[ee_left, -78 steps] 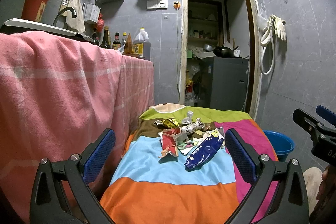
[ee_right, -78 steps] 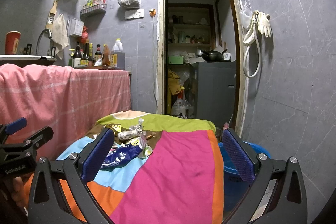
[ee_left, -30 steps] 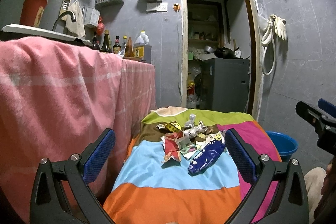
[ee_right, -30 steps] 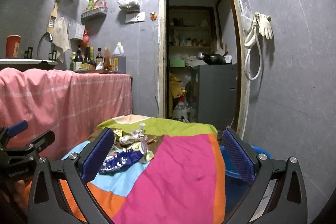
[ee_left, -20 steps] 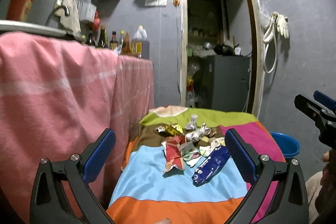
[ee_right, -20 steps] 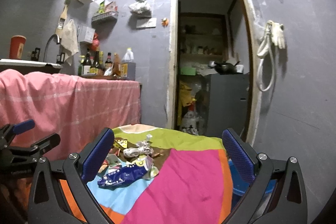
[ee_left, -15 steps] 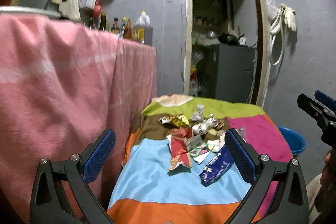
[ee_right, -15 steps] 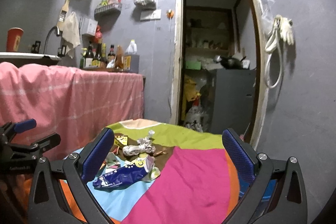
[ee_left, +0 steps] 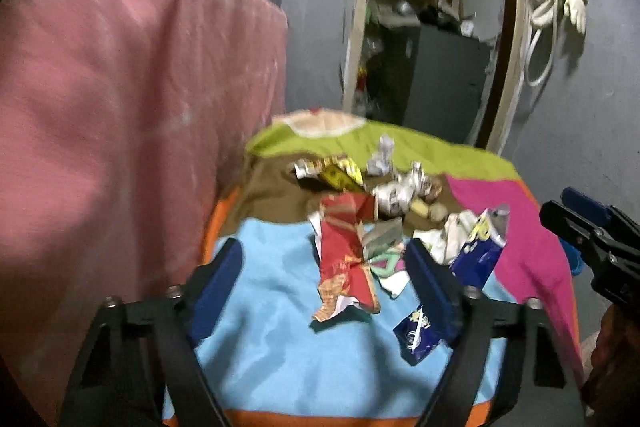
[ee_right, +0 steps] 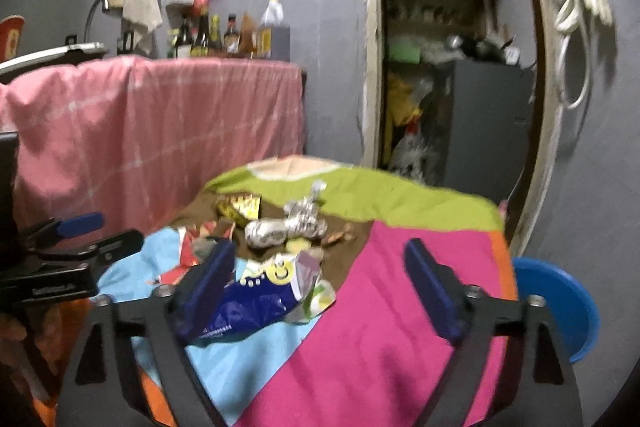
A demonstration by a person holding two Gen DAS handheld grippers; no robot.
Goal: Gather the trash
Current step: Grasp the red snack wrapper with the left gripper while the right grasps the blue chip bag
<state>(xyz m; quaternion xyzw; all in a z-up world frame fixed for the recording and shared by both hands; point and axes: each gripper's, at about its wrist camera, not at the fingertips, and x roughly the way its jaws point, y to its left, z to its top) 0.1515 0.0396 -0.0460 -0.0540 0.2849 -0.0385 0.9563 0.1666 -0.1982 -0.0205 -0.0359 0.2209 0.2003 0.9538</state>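
Through my left wrist camera, my left gripper (ee_left: 322,277) hung over the striped cloth (ee_left: 280,347), jaws closing on nothing, above the red wrapper (ee_left: 346,259), beside a pink-draped counter (ee_left: 120,87). Through my right, my right gripper (ee_right: 316,275) was likewise closing empty beside the blue snack bag (ee_right: 256,303); the blue basin (ee_right: 560,307) sat past the cloth's edge, its contents hidden.

One blue snack bag (ee_right: 256,301), one red wrapper (ee_left: 346,259), one yellow wrapper (ee_right: 240,207), perhaps three crumpled foil wads (ee_right: 286,229) at frame centre, one blue basin (ee_right: 560,307) lower right.
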